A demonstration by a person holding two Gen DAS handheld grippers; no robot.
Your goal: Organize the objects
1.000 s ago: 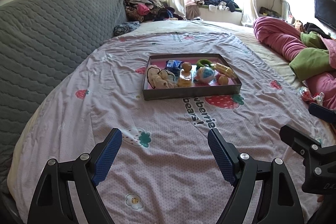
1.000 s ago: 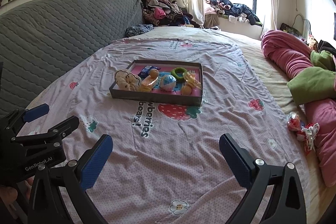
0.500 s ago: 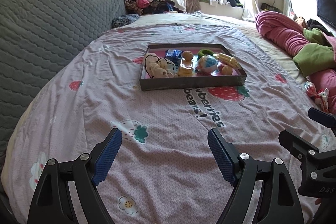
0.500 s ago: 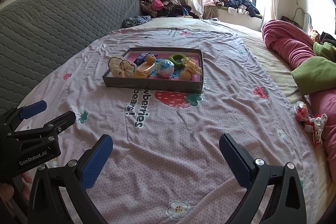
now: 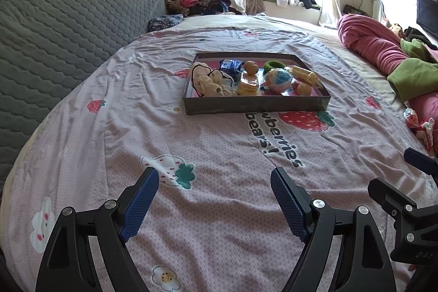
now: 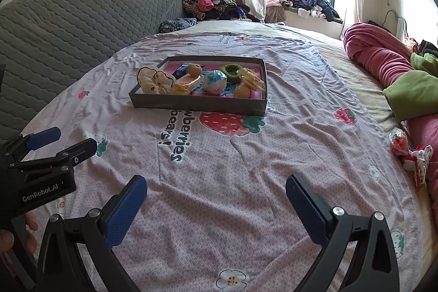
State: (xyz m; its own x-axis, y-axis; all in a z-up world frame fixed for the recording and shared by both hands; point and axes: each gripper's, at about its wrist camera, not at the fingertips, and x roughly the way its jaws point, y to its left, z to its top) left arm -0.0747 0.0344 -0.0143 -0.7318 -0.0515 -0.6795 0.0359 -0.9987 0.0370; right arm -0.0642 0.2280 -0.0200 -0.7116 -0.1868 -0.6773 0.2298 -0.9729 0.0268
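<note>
2 hand-held grippers hung low over the bed, both spread wide and holding nothing: left hand-held gripper, right hand-held gripper. Task things all sat inside the grey tray mid-bed, well ahead of both: cream plush toy, blue packet, yellow snack pack, tan ball, blue-white ball, green ring, yellow wrapped pack, another tan ball. Items lay loosely heaped, some touching. Sheet around the tray showed no loose items; a small red-white wrapper or cloth lay at the right edge by the pink blanket, unclear if it belonged to the task. Scene fitted either things gathered and done, or things waiting to be sorted out of the tray; couldn't tell which
</note>
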